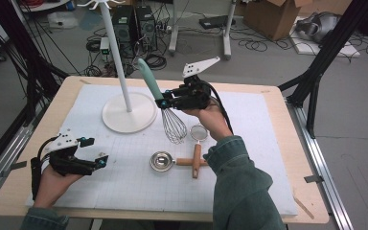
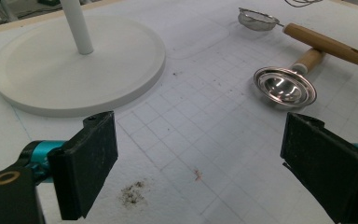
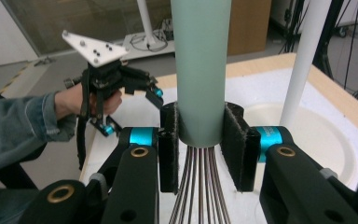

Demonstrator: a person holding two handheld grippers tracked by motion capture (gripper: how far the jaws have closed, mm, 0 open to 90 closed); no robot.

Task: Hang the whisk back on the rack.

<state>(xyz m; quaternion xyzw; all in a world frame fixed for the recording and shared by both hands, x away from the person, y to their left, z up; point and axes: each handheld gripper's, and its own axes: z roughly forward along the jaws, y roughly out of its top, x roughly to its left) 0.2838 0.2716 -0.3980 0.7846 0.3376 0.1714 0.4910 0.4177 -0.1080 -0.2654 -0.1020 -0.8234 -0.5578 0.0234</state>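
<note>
Between the two black pads of the right gripper [image 3: 199, 154], at the middle of the right gripper view, sits the pale green handle of a whisk [image 1: 165, 103], clamped just above the point where its wires fan out; the jaws are closed firmly on it. Seen from the high view, that gripper [image 1: 165, 102] holds the whisk near the centre of the frame, lifted off the white mat [image 1: 124, 182], wires hanging down and handle slanting toward the upper left. Just to its left stands the white stand [image 1: 128, 111], its round base on the mat and its thin pole rising to hooks at the top edge of the frame. Below the whisk lie a small strainer [image 1: 199, 134] and a metal scoop [image 1: 162, 161], their wooden handles crossed. At the lower left of the frame the left gripper [image 1: 96, 151] rests low over the mat with its jaws spread wide and nothing between them. My reading is that the whisk is picked up and on its way to the stand; hanging it on a hook is not yet done, and the strainer and scoop lie untouched.
</note>
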